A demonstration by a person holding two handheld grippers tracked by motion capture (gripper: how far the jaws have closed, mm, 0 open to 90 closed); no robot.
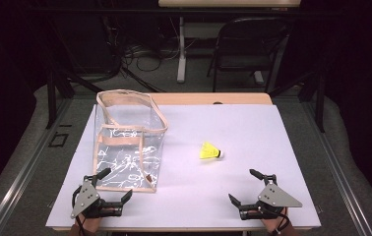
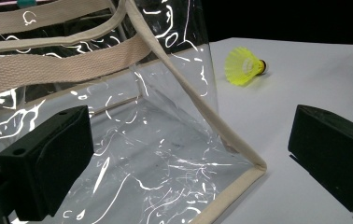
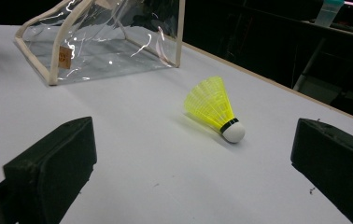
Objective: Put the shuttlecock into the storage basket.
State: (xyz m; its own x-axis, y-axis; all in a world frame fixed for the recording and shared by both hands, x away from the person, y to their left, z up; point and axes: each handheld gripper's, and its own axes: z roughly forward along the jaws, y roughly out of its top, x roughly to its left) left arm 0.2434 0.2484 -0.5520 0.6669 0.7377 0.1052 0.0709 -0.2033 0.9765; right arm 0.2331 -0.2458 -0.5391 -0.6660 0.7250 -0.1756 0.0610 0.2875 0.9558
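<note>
Clear bag (image 1: 127, 147) by left gripper (image 1: 115, 183), shuttlecock (image 1: 210, 151) apparently unobstructed, right gripper (image 1: 245, 186)

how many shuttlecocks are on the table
1. The yellow shuttlecock lies on its side on the white table, right of the clear bag, which looks empty, and ahead of the open right gripper.

Clear tote bag (image 2: 118, 116) cut off by the top and left edges in the left gripper view, its far top corner cropped in the right gripper view; the person's forearms cut by the high view's bottom edge; small tan label (image 3: 64, 57) on the bag too small to read.
</note>
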